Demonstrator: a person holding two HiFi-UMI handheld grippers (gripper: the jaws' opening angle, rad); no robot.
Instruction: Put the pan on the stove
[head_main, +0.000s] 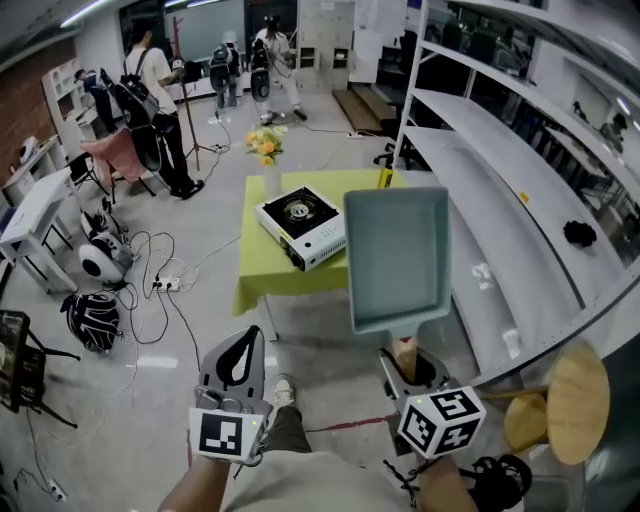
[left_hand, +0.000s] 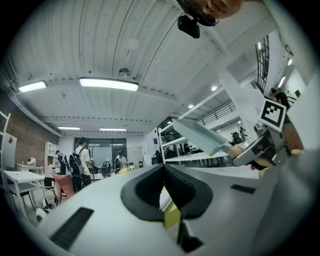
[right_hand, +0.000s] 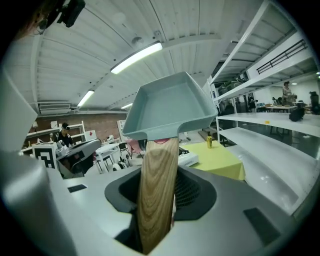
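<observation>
One yellow-green table stands far ahead. The grey square pan hangs in the air nearer, right of the white stove on that table. Its wooden handle is clamped in the right gripper. The left gripper has its jaws together, empty.

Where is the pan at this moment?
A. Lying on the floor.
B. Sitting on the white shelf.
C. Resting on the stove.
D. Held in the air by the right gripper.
D: the right gripper is shut on the wooden handle, so the pan hangs in the air and does not rest on the stove, which sits on the yellow table.
</observation>
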